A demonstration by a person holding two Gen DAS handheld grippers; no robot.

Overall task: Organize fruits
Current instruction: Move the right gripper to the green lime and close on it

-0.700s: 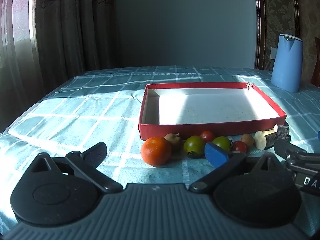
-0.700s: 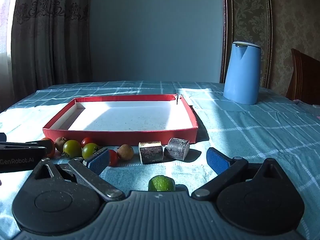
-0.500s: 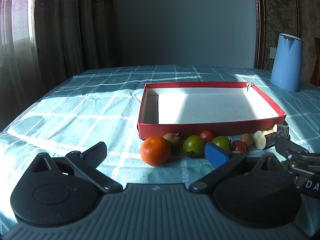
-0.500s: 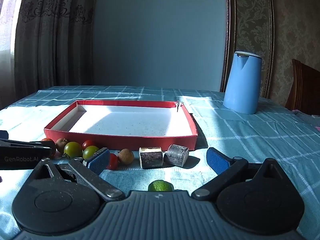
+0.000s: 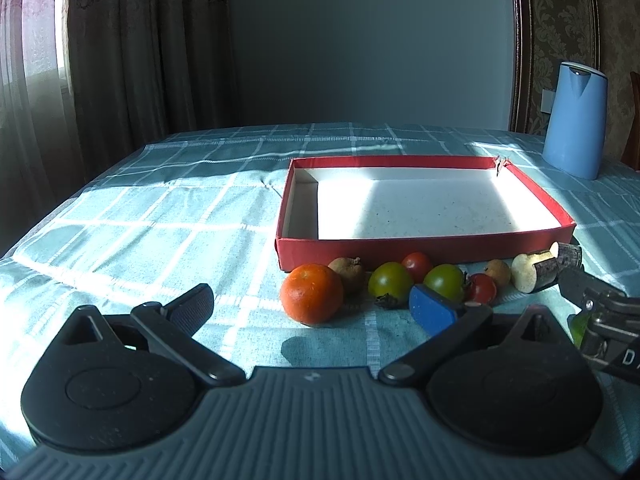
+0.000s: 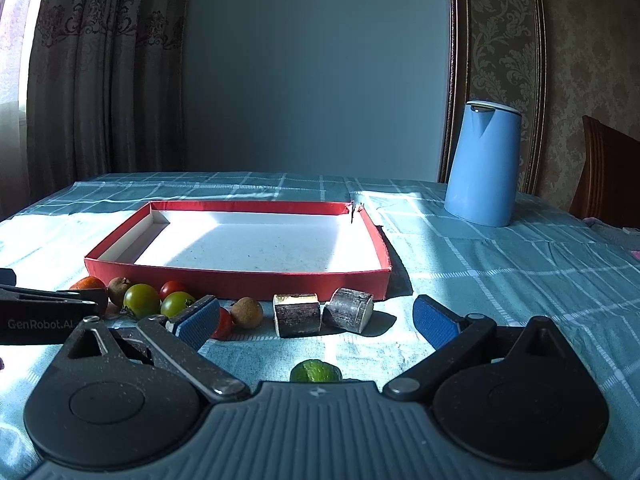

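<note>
**A:** where's the fruit sitting right now?

**B:** all lined up on the checked tablecloth (image 5: 168,216), right along the near wall of the red box (image 5: 424,245). Orange (image 5: 311,294) on the left end, then green tomatoes (image 5: 390,283), little red tomatoes (image 5: 416,265), a couple of brownish fruits (image 6: 247,312), and two short log pieces (image 6: 297,315). One lime (image 6: 316,372) sits apart, close under the right gripper (image 6: 316,322).

**A:** grippers holding anything?

**B:** nope. Left gripper (image 5: 312,310) has its jaws spread wide with the orange just ahead between them, not touching. Right one's wide apart too. Blue kettle (image 6: 482,164) stands back right.
</note>
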